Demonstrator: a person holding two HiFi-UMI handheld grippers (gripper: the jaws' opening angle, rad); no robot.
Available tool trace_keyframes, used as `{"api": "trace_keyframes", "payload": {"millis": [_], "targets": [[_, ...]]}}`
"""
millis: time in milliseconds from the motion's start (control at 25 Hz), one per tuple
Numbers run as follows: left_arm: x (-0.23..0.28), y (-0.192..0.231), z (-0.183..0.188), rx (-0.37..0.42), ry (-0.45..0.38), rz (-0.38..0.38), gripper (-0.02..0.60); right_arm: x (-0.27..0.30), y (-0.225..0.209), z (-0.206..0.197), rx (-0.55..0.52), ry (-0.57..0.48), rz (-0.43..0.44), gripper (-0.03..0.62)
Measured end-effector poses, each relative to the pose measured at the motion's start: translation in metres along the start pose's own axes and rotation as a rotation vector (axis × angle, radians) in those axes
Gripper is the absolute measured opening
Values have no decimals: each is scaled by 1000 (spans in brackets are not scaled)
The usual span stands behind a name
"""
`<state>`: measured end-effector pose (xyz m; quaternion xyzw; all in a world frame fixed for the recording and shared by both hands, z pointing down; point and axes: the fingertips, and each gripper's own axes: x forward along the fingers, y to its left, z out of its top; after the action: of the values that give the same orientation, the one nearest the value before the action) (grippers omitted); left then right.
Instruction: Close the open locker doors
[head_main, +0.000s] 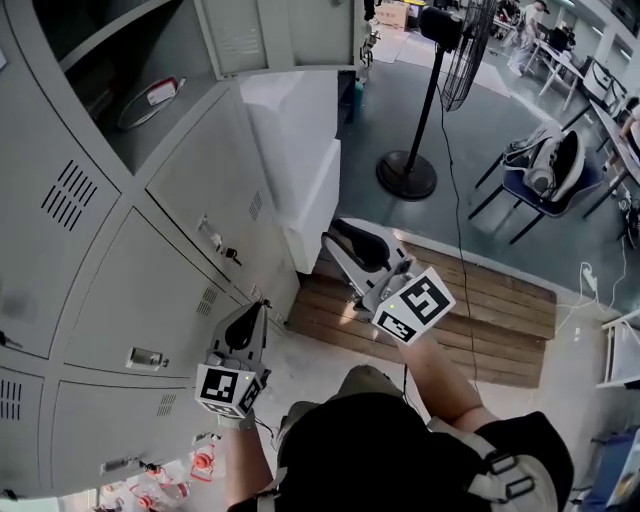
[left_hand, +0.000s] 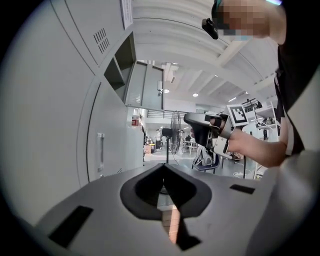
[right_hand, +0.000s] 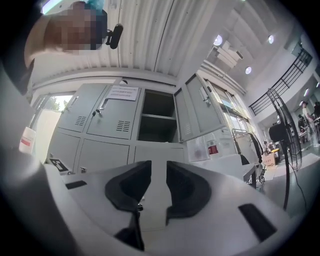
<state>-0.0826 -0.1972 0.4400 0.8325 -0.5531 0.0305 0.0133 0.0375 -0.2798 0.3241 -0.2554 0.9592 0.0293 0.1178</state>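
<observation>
The lockers (head_main: 150, 290) are smooth grey painted sheet metal with a faint sheen, the floor (head_main: 400, 95) is smooth and glossy, the low platform (head_main: 500, 300) is bare wooden slats, and the left tool (head_main: 248, 314) and right tool (head_main: 333, 238) are matt grey plastic with dull black pads.

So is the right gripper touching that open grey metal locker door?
Apart. The right gripper view shows the open grey metal locker door far beyond the right gripper.

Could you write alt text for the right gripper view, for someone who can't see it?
A wall of grey lockers with one upper door swung open, showing a shelf inside. In front, the right gripper points toward them, its jaws slightly apart with nothing between. A standing fan is at the right.
</observation>
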Motion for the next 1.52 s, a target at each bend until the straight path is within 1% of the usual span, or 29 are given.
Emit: {"api": "trace_keyframes", "payload": {"millis": [320, 600, 840, 960, 1040, 1160, 1360, 1520], "targets": [[67, -30, 15, 32, -6, 7, 9, -28, -70, 9, -8, -15, -2, 103], [99, -30, 18, 35, -5, -3, 9, -28, -116, 15, -20, -26, -34, 103], [115, -5, 19, 26, -6, -22, 9, -4, -150, 23, -36, -47, -90, 103], [124, 11, 21, 40, 0, -32, 9, 14, -163, 27, -38, -61, -107, 103], [131, 21, 23, 51, 4, -45, 9, 25, -172, 30, -47, -69, -122, 104], [141, 34, 30, 46, 7, -70, 9, 44, -184, 34, -61, -87, -142, 107], [154, 51, 36, 63, 14, -103, 9, 72, -204, 45, -74, -121, -156, 129], [157, 62, 39, 70, 16, -91, 9, 90, -219, 60, -82, -153, -146, 149]]}}
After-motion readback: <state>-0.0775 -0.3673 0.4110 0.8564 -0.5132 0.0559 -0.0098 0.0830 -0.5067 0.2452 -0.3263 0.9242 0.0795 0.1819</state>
